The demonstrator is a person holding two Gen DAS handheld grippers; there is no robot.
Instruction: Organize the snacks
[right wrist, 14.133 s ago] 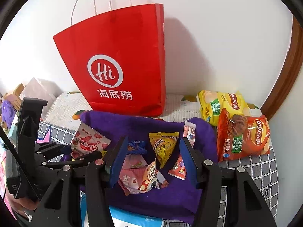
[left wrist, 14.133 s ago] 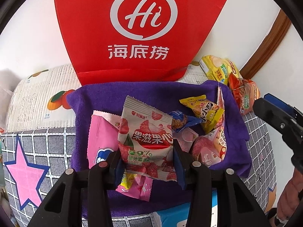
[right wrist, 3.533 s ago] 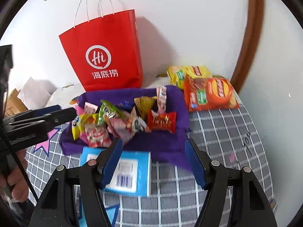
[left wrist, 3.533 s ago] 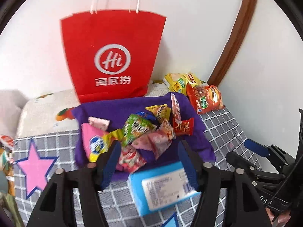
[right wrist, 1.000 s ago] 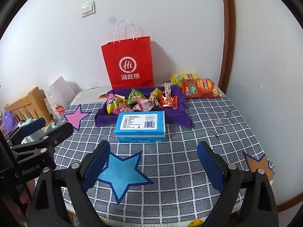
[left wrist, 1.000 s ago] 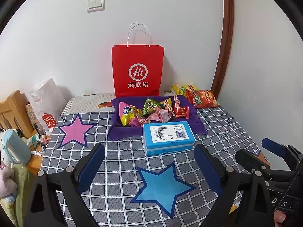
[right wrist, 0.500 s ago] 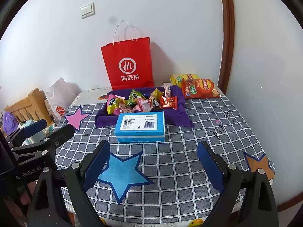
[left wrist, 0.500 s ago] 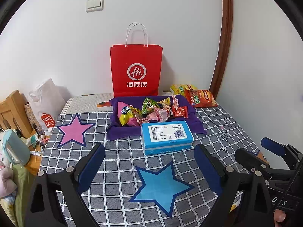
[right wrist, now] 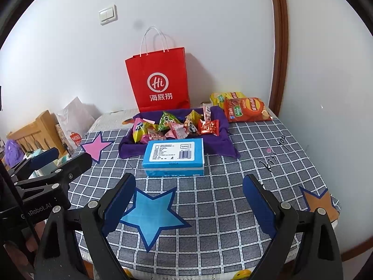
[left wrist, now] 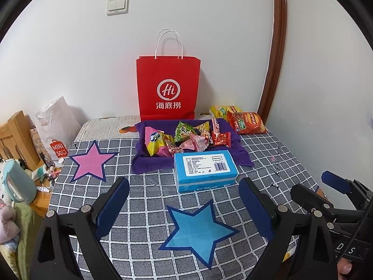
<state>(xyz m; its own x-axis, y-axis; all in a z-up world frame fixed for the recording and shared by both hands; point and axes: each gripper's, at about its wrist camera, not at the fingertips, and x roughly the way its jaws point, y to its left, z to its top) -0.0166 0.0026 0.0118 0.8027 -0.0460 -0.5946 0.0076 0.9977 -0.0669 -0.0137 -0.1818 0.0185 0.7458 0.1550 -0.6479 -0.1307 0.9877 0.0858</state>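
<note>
Tabletop (left wrist: 144, 200) w/ grey grid cloth, pink star (left wrist: 91, 162) at left, blue star (left wrist: 198, 229) near front centre, orange star (right wrist: 319, 204) at right edge. On it: purple cloth (left wrist: 144, 163) toward the back w/ a heap of snack packets (left wrist: 186, 137), blue box (left wrist: 205, 171) just in front, touching the cloth. Red paper bag (left wrist: 168, 88) upright at the back by the wall; yellow chip bag (left wrist: 221, 111) & red chip bag (left wrist: 247, 122) lie at back right, overlapping.
</note>
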